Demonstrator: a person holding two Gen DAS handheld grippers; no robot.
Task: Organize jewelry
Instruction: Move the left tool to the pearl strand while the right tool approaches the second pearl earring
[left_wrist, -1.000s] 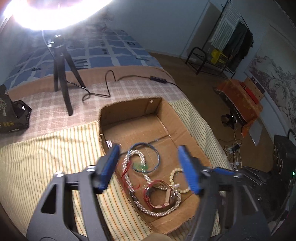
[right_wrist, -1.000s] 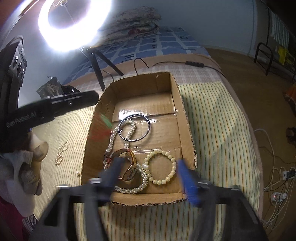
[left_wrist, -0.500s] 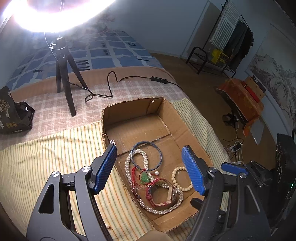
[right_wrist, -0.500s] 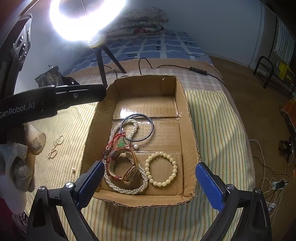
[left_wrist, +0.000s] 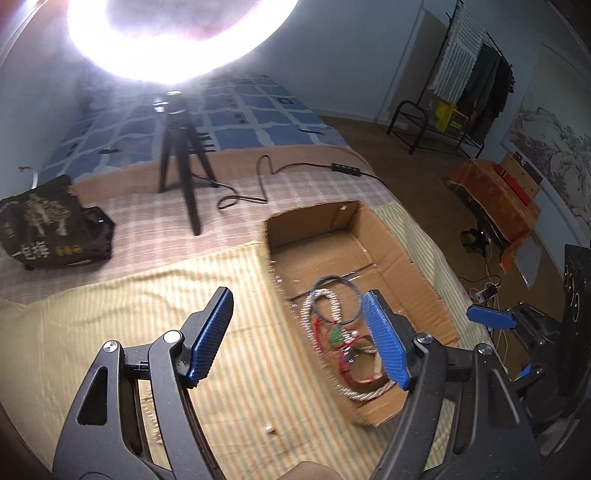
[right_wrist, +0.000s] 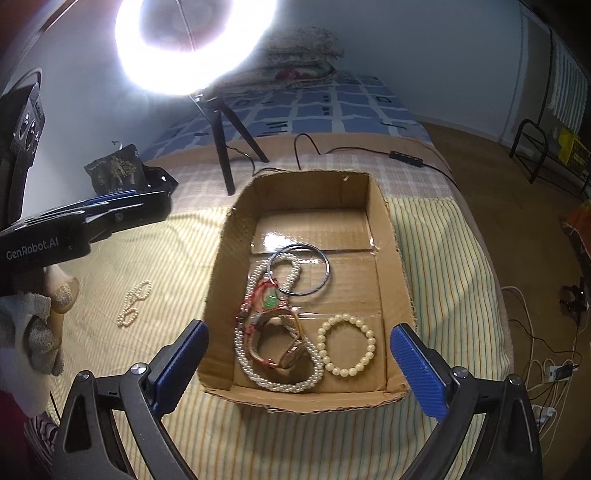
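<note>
Both tongs have pulled back from the box (right_wrist: 391, 236) since a second ago: your left tongs (left_wrist: 301, 334) have swung left, off the jewelry and out over the striped bedcover (left_wrist: 110, 332), while your right tongs (right_wrist: 299, 365) now sit behind the box's near wall. Both stand spread wide and hold nothing.

Most of the jewelry already lies in the box: a long pearl necklace (right_wrist: 275, 384), a watch (right_wrist: 288, 356) resting on it, a red cord with a green pendant (right_wrist: 269, 299), a metal bangle (right_wrist: 299, 271) and a bead bracelet (right_wrist: 347, 345). Still out on the bedcover, left of the box, is a small pearl strand (right_wrist: 135, 302), and a loose bead (left_wrist: 269, 429) lies near your left tongs.

That strand looks like your next pick. Expect it to be light, limp and slick; it will sag and slide, and the soft bedding will give under the tips. Take hold where its loops bunch together, pinching across several beads instead of a single one, and lift gently so that the thread isn't strained. The lone bead is tiny and likely to roll, so close on it squarely.
</note>
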